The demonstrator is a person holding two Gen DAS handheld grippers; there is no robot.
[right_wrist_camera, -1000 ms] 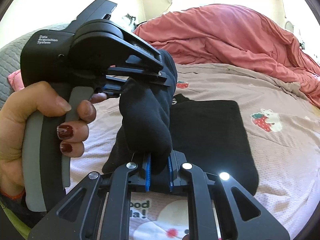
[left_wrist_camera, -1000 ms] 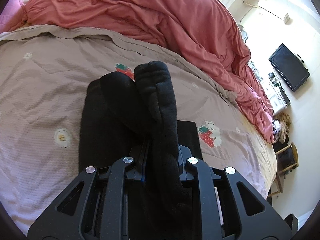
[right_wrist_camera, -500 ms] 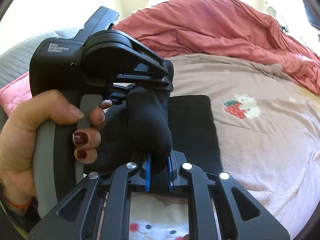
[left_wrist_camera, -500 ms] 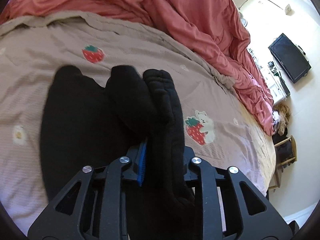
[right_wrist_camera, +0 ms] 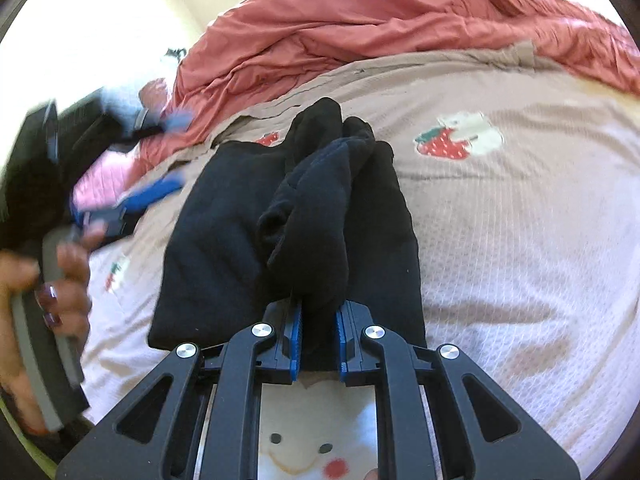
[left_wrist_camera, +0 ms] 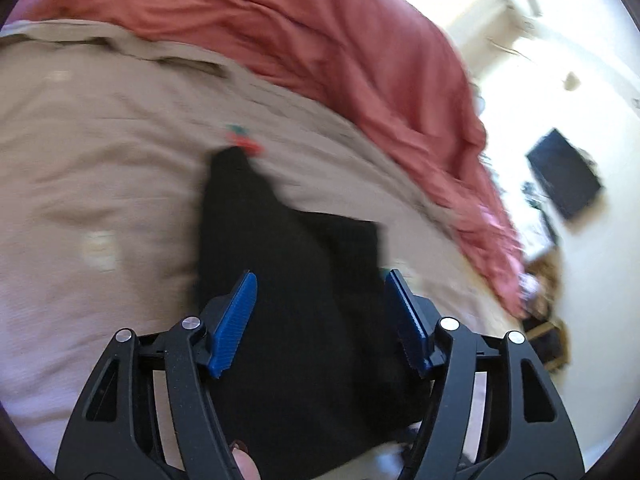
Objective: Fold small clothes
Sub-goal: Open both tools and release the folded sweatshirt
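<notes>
At the far left of the right wrist view the left gripper (right_wrist_camera: 132, 196) swings clear in a blur, a hand (right_wrist_camera: 44, 300) wrapped round its grey handle; in its own view the blue pads (left_wrist_camera: 236, 316) stand apart and the jaws are opening, with dark cloth lying below and between them but neither pad pressing on it — so this side looks to have let go. Further right, the black garment (right_wrist_camera: 224, 240) lies spread on the beige strawberry-print bedspread (right_wrist_camera: 520, 220), its far corner near a printed strawberry. Over its middle stands a bunched fold of the same black cloth, rising from the right gripper (right_wrist_camera: 318, 336), whose narrow jaws are clamped on the lower end of that fold. Beyond, along the far edge of the bed, lies a rumpled red duvet (right_wrist_camera: 400, 12), well apart from the work. The step in hand reads as the middle of a fold — one edge lifted and carried over the flat part, one side just released. The next move likely calls for the right gripper to lower the bunched cloth onto the flat layer, edges matched, before it lets go, while the left one either takes a fresh corner or presses the layer flat; blur makes the cloth's exact edges under the left jaws hard to tell.
</notes>
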